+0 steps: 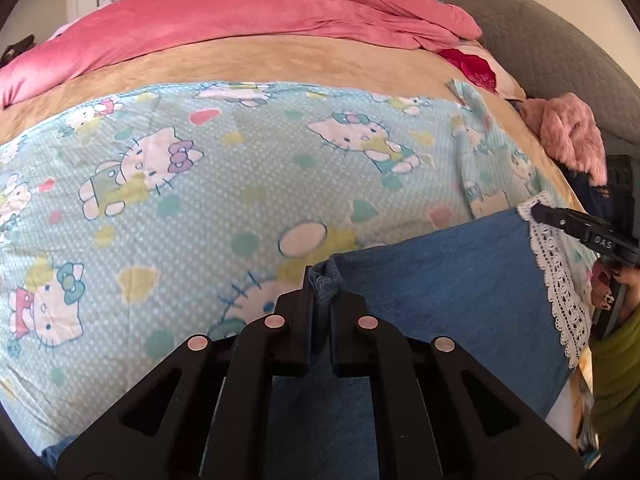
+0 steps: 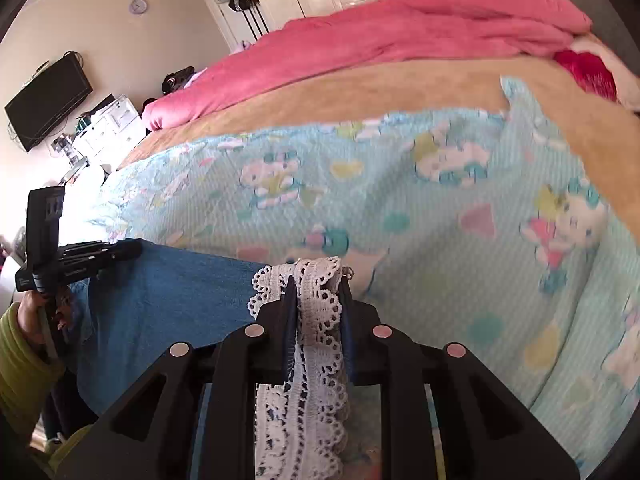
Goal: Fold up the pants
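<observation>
At the near edge of the bed, the blue pants (image 1: 440, 280) hung between the two grippers, with their top edge stretched flat from one to the other. The left gripper (image 1: 320, 292) had its two fingers pinched tight on a denim corner, with a little bunch of blue cloth poking up between them. The right gripper (image 2: 316, 292) had its fingers squeezed on the white lace trim (image 2: 316, 320) at the other end of the pants. So the long way of the pants ran from side to side, from one gripper across to the other, and not away toward the pink blanket (image 1: 240, 12). The cat blanket (image 1: 200, 160) lay spread out in front of both grippers, farther onto the bed. The rest of the pants dropped down under the grippers, and how far they hung could not be seen. Both grippers looked about as close to the cat blanket as each other. The next move would probably be to carry the pants forward and lay them down on it, with both ends kept level so the cloth stayed flat.
</observation>
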